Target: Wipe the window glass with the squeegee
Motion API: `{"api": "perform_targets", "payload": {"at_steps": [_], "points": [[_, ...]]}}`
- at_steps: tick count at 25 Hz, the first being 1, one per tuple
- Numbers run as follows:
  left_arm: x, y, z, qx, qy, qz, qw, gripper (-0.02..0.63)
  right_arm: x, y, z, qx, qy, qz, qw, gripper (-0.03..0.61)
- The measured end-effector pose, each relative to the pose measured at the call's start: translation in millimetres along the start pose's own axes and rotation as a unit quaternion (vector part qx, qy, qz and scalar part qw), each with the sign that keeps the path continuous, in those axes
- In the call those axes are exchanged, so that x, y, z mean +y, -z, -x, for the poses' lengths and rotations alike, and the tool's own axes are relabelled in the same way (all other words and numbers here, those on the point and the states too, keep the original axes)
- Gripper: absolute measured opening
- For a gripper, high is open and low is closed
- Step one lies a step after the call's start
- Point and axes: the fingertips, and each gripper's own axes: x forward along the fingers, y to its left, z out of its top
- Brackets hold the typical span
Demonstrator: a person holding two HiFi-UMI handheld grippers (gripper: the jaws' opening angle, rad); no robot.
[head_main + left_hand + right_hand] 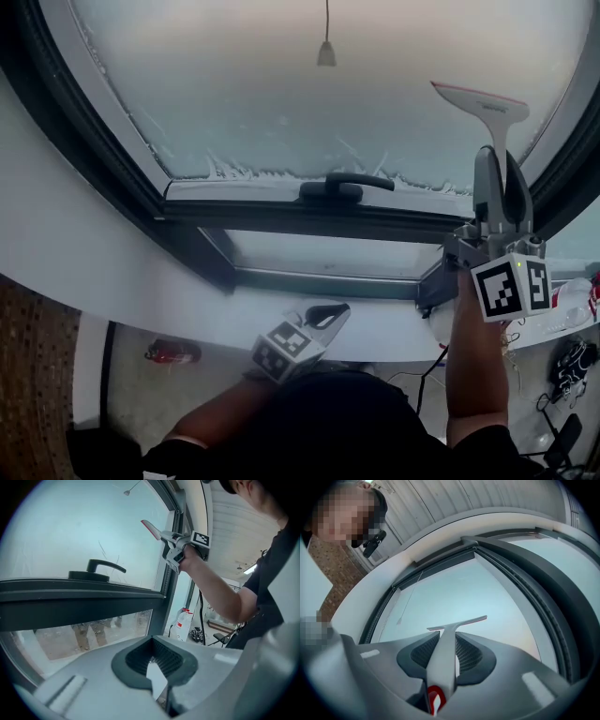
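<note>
Pinching the squeegee (487,105), the right gripper (499,173) raises it to the window glass (281,84). A steady downward pull seems next. The left gripper (323,317) sits pressed together, empty.

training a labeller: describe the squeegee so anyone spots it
Look at the large frosted window glass. Toward its right side the right gripper is shut on the squeegee, a pale T-shaped tool with a wide flat blade, unlike the black window handle on the frame below.

Indoor room: framed window (281,94), brick wall (30,375)

White squeegee (443,653) (red-tipped, seemingly), black window handle (342,186), pale glass (234,84)
</note>
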Motion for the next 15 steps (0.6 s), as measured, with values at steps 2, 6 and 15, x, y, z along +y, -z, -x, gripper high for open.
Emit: {"api": "perform_targets", "payload": {"at_steps": [2,6,15], "points": [[3,3,7,-0.004,-0.006,0.003,1.0,0.0,7,-18,-17,-0.018,-0.001,0.014,1.0,0.129],[12,10,20,-0.005,-0.019,0.015,0.9997,0.0,16,-48,-46,-0.047,0.003,0.04,0.998,0.129],[22,15,28,-0.008,-0.023,0.027,0.9994,0.0,28,-41,-75,-0.042,0.006,0.053,0.998,0.129]]}}
